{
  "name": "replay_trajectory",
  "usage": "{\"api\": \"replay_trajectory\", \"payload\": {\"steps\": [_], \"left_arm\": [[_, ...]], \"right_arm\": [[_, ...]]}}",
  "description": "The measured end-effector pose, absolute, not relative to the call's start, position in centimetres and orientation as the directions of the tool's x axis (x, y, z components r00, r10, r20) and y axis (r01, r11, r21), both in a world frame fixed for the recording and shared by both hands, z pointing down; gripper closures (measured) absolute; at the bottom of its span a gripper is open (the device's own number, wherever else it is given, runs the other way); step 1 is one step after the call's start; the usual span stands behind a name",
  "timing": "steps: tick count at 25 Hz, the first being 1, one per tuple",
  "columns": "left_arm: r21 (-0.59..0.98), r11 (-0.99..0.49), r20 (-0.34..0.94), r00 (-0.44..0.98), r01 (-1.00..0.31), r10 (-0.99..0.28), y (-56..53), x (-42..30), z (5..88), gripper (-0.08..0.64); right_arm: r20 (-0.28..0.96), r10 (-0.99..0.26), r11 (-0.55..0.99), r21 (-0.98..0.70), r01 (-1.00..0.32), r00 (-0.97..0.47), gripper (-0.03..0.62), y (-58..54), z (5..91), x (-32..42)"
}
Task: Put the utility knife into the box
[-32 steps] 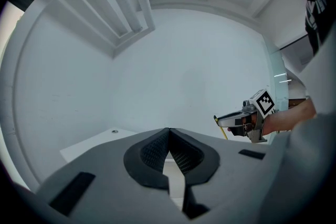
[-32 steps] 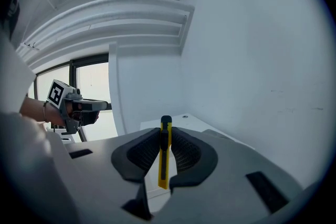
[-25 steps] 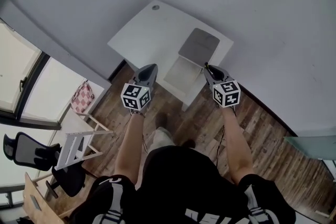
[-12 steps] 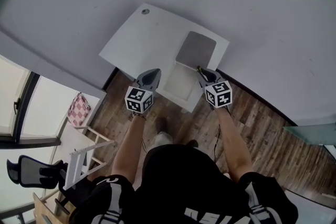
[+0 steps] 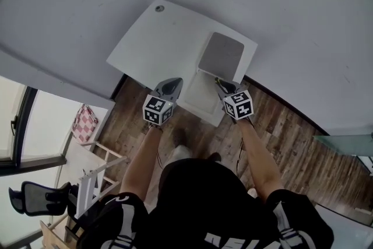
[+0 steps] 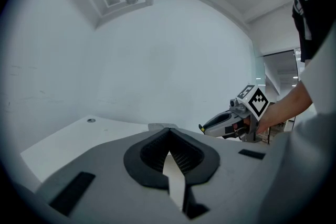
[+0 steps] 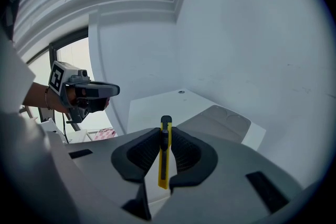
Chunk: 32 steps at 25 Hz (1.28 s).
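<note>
A yellow utility knife [image 7: 164,153] stands on edge between the dark pads of my right gripper [image 7: 165,136], which is shut on it, blade end pointing forward. The box [image 5: 201,91] is a shallow white tray at the table's near edge, with its grey lid [image 5: 221,53] folded open behind it. In the head view my right gripper [image 5: 220,83] hovers at the box's right side. My left gripper [image 5: 173,84] hangs at the box's left side; its pads [image 6: 157,148] meet at the tips with nothing between them.
The white table [image 5: 154,41] stands against a pale wall and has a round cable hole [image 5: 159,8] at its far corner. Below it lies wooden flooring [image 5: 280,131]. A pink checked bag [image 5: 84,123], a wooden rack [image 5: 93,175] and an office chair [image 5: 41,198] stand to the left.
Both grippers have sunk and moved closer together toward the box at the table's near edge. The knife stays clamped in the right gripper.
</note>
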State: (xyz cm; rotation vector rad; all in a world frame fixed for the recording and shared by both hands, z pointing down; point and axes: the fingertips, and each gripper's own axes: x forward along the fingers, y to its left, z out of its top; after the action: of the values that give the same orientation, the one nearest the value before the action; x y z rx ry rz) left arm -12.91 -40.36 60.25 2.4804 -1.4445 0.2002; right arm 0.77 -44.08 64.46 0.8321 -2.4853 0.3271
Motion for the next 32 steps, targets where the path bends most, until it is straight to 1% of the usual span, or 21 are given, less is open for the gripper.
{"api": "replay_trajectory", "payload": {"steps": [12,25,32], "left_arm": [[0.185,-0.526,0.277,0.558,-0.83,-0.782,-43.4,-14.3,63.8,0.537],[0.206,-0.566,0.334,0.601,-0.798,-0.726,-46.2,-17.6,67.3,0.537],[0.217,-0.572,0.35,0.61,-0.791,-0.711,-47.0,-19.3,68.4,0.537]], "right_arm": [[0.622,-0.449,0.758,-0.116,-0.642,-0.642,0.511,-46.0,71.5,-1.8],[0.75,-0.365,0.706,-0.163,-0.689,-0.551,0.511,-47.6,80.2,-5.1],[0.811,-0.324,0.674,-0.164,-0.721,-0.487,0.511,-47.6,83.8,-5.6]]}}
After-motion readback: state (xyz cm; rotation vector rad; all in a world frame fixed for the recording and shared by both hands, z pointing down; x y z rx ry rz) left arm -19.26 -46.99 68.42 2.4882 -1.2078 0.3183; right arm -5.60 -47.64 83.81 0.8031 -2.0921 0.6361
